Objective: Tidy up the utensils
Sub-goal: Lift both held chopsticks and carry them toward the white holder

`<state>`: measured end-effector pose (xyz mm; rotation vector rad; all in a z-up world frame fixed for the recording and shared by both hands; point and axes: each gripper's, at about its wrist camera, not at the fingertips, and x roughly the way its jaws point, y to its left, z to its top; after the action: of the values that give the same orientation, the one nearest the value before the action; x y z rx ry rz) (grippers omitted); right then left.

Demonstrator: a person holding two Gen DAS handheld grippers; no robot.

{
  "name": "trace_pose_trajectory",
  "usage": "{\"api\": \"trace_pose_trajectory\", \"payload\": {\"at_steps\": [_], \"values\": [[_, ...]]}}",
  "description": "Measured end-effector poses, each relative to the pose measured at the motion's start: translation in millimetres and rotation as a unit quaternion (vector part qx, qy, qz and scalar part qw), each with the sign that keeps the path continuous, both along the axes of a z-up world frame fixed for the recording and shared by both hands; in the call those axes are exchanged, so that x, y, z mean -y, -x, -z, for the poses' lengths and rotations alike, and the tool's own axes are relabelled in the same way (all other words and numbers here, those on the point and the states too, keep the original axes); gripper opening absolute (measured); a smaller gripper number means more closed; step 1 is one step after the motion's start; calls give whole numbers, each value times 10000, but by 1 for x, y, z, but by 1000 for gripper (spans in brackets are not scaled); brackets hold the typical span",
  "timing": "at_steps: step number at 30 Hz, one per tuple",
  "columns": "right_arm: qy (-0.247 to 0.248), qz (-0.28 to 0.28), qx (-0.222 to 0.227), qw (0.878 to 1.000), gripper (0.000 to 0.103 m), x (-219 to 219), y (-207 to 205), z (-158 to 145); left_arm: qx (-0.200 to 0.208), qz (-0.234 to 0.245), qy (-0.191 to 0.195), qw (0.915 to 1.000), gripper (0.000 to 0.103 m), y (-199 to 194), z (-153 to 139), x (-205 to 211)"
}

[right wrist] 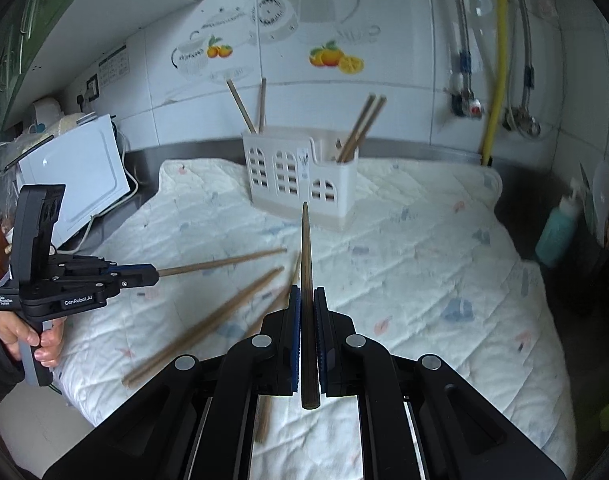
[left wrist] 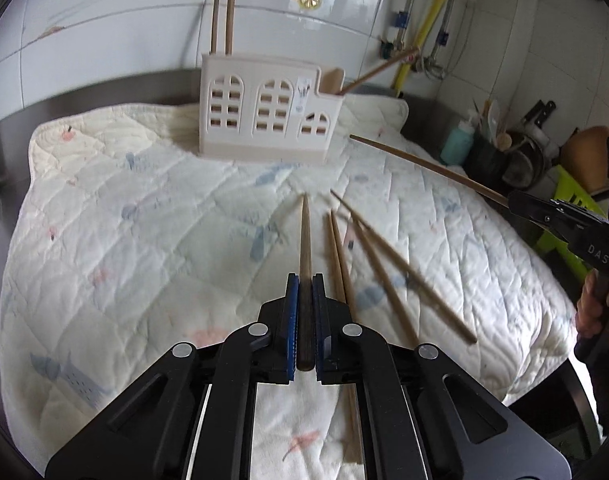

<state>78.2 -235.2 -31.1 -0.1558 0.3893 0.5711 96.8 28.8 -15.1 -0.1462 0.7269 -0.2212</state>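
From the left wrist, the left gripper point(left wrist: 303, 284) is clenching one chopstick point(left wrist: 305, 236), pointing level toward the holder point(left wrist: 264, 116); a tilt could slide it free. From the right wrist, the right gripper point(right wrist: 307, 296) is clamping another chopstick point(right wrist: 305, 256), aimed likewise; loose chopsticks point(right wrist: 208, 324) are lying on the quilt point(right wrist: 424, 264).

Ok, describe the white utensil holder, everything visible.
The utensil holder looks like cream plastic, shaped like a house with arched window cutouts and a darker base band. It stands upright on the quilted mat near the tiled wall. Two chopsticks lean in its taller left section and two in the lower right one.
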Motion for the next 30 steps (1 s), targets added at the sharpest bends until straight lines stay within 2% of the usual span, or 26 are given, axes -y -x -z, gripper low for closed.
{"api": "trace_pose_trajectory", "payload": {"at_steps": [9, 14, 20, 25, 30], "values": [[299, -109, 242, 9992, 7, -17, -17, -38, 303, -44, -60, 9995, 5, -20, -29, -4], [495, -68, 221, 9985, 7, -21, -41, -60, 547, -65, -118, 9984, 5, -32, -52, -6], [1041, -60, 279, 9942, 7, -30, -66, -88, 786, -36, -323, 9964, 5, -48, -81, -5], [1572, -132, 107, 9874, 7, -43, -85, -100, 944, -36, -504, 9943, 5, -64, -104, -5], [1981, -200, -69, 9799, 7, -54, -98, -108, 1177, -89, -515, 9917, 5, -76, -131, -7]]}}
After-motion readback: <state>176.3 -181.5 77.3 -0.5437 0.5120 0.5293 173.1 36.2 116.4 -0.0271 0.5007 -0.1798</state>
